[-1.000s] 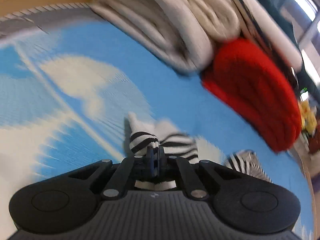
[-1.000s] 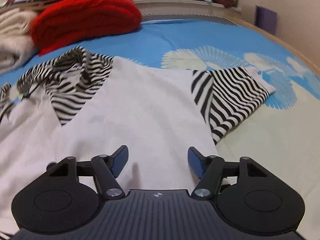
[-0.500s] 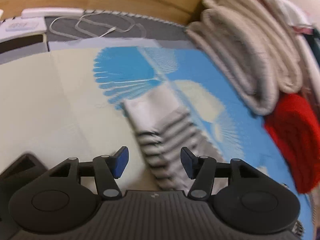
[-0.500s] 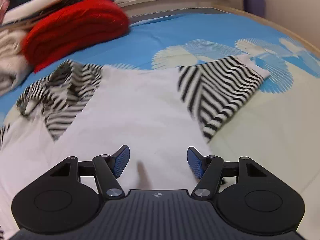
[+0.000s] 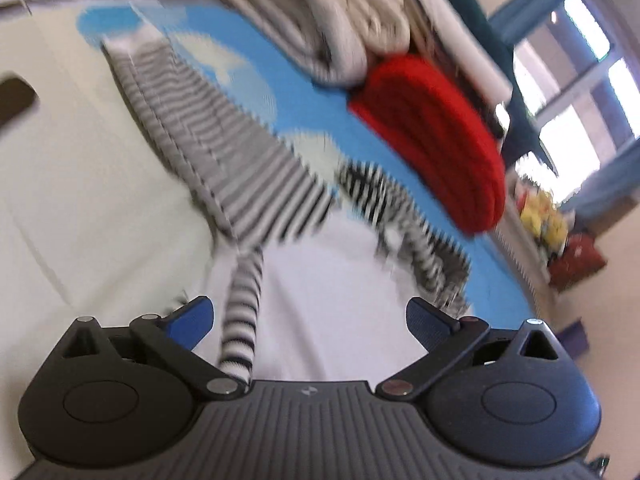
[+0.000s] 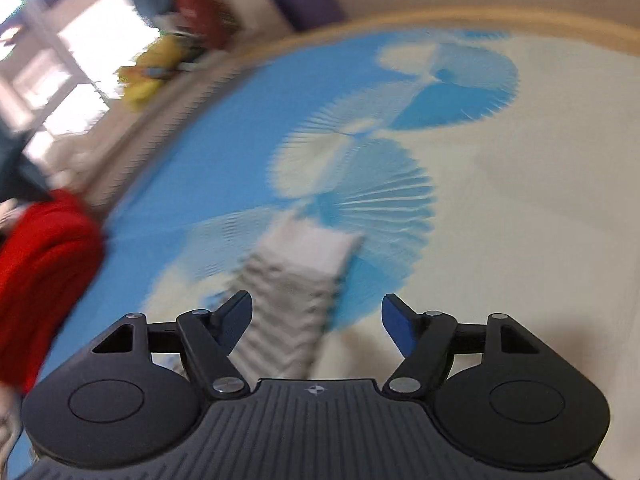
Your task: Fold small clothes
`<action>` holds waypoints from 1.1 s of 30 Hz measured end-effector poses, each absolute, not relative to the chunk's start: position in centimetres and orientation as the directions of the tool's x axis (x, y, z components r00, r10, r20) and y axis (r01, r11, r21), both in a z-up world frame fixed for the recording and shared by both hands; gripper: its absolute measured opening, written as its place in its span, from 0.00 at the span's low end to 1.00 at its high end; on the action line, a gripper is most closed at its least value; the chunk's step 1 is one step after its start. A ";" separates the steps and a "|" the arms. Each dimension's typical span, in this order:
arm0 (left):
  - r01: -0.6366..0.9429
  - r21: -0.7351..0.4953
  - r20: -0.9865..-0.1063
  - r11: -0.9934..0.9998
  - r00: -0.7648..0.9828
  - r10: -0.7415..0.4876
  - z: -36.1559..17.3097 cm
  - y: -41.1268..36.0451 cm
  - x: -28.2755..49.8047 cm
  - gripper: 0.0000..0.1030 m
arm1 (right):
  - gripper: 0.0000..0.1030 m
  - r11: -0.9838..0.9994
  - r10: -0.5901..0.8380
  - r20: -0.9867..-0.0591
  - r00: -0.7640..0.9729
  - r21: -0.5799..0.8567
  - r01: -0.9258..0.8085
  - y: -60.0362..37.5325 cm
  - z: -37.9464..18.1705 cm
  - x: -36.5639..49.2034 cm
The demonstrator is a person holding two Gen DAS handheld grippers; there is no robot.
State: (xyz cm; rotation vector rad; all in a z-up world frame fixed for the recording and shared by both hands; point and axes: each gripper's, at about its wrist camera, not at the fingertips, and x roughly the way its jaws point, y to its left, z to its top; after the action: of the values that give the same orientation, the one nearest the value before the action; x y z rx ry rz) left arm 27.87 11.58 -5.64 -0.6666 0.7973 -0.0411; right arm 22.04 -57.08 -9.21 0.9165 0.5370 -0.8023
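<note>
Left gripper (image 5: pixel 308 314) hangs wide open over the white body of the striped shirt (image 5: pixel 336 304), spread on the blue-and-cream bedspread (image 5: pixel 60 208), a thin striped strip running up between its fingers. Right gripper (image 6: pixel 316 316), jaws apart too, sits over the blurred striped sleeve (image 6: pixel 292 296), whose white cuff points toward the bedspread's far edge. Only the left view catches the cream blankets (image 5: pixel 328 28) stacked beside the red knit (image 5: pixel 436 140).

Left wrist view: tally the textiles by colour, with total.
Striped black-and-white with white body: 1, the small garment
Red: 1, folded red knit
Beige: 1, folded beige blanket pile
Total: 3
</note>
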 end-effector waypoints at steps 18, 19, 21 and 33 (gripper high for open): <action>-0.268 -0.518 -0.674 0.813 0.713 -0.194 -8.3 10.6 32.2 0.99 | 0.07 0.289 -0.592 -0.680 0.433 0.322 0.901 -64.0 -10.0 18.5; -0.262 -0.515 -0.671 0.816 0.716 -0.194 -8.2 10.6 32.1 0.99 | 0.09 0.227 -0.559 -0.719 0.413 0.346 0.910 -64.9 -11.5 17.1; -0.255 -0.515 -0.662 0.818 0.725 -0.191 -7.9 10.6 32.0 0.99 | 0.11 0.208 -0.536 -0.710 0.457 0.413 0.887 -65.2 -13.0 15.2; -0.163 -0.271 -0.686 0.949 0.724 -0.072 -4.1 8.7 30.8 0.99 | 0.76 0.627 -0.365 -0.513 0.777 0.481 0.612 -43.3 0.5 11.7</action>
State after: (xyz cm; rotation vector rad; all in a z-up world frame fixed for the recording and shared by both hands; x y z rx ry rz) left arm 30.85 8.65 -4.05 -0.3254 0.7635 0.0513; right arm 11.74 -43.25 0.50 0.6896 0.3892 -0.5762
